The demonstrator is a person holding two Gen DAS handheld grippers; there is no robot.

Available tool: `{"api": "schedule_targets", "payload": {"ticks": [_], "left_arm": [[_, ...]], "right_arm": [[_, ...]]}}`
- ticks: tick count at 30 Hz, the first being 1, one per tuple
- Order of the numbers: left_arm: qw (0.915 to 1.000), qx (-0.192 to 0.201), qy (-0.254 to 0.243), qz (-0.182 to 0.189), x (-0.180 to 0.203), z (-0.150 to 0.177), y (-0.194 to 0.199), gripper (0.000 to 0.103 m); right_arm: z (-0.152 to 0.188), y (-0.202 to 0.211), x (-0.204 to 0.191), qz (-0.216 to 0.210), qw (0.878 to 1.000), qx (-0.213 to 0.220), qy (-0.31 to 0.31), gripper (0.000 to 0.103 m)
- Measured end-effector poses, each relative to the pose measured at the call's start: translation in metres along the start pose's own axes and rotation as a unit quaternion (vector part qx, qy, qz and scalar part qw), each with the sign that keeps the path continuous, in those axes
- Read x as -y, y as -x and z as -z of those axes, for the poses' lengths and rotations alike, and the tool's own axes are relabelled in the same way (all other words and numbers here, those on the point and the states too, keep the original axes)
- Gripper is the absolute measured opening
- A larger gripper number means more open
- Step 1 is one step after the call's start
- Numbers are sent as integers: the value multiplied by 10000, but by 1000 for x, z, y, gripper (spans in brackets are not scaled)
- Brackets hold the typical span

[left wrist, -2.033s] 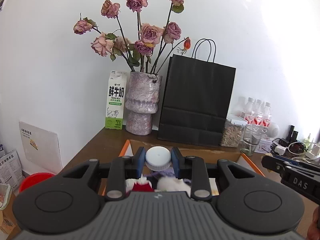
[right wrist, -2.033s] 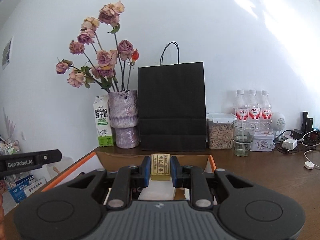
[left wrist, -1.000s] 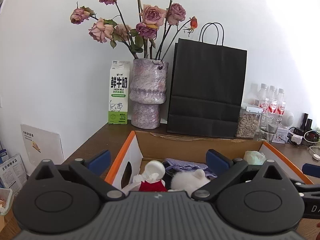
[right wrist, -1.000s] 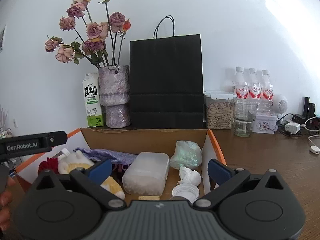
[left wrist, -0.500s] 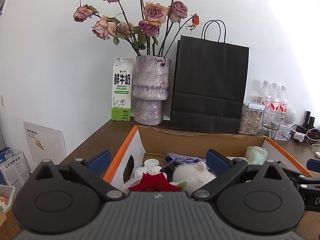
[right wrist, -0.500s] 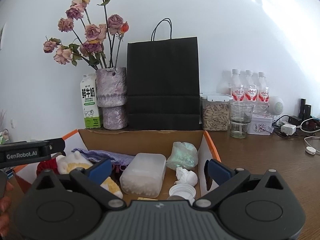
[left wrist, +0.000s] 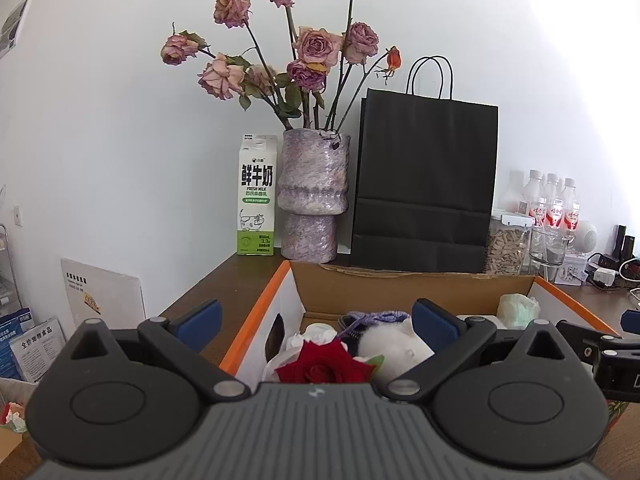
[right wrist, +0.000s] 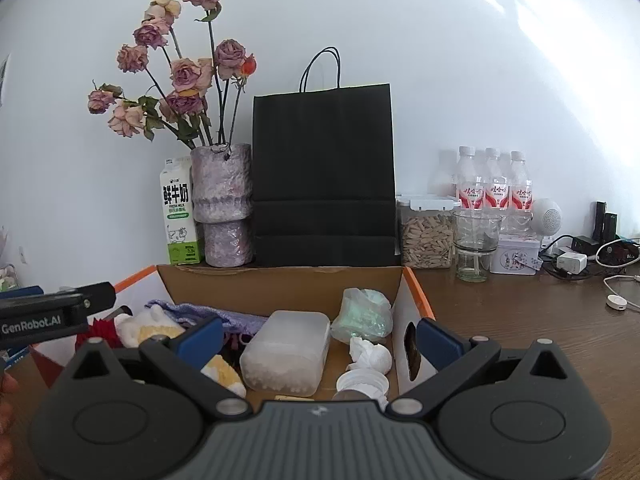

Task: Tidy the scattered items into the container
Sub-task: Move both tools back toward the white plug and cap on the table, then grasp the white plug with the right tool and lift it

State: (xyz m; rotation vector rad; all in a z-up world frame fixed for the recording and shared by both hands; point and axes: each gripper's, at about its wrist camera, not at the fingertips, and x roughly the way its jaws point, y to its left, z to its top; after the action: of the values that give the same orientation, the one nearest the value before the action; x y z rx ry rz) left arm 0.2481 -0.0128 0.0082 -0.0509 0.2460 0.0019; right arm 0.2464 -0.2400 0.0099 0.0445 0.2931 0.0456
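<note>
An open cardboard box with orange-edged flaps stands on the brown table; it also shows in the left wrist view. Inside lie a frosted plastic tub, a green-white bag, a white lid, crumpled white paper, a purple cloth, a white plush toy and a red rose. My left gripper is open and empty over the box's left end. My right gripper is open and empty over its right end.
Behind the box stand a milk carton, a purple vase of dried roses and a black paper bag. A seed jar, a glass, water bottles, a tin and cables sit to the right.
Two seconds ago the left gripper held a white lid and the right a yellow block. Both opened and let go over the box. Since then both have drawn back slightly.
</note>
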Motion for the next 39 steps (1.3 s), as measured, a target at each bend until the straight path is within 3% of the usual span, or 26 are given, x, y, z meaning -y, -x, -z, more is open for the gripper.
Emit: {"api": "schedule_targets", "payload": {"ticks": [17,26,32,36,39], "left_arm": [[9996,-146,-194,-107,-5,26,43,103],[9991,-392,-121,-134,-10,35,58,103],[9957,-864,-111,-329,-22,38,56,103],[9953,-923,-55,-290,-29,40,58,103],[9948,-970,-34,-292,-30,40,57,103]], "right_arm": [[32,52,5,278,9995,31,169,103],[38,66,2,0,9996,-151,230,100],[42,59,-21,-370,9957,-674,510,74],[44,46,-35,-494,9922,-1040,468,49],[44,35,-41,-477,9900,-1265,395,40]]}}
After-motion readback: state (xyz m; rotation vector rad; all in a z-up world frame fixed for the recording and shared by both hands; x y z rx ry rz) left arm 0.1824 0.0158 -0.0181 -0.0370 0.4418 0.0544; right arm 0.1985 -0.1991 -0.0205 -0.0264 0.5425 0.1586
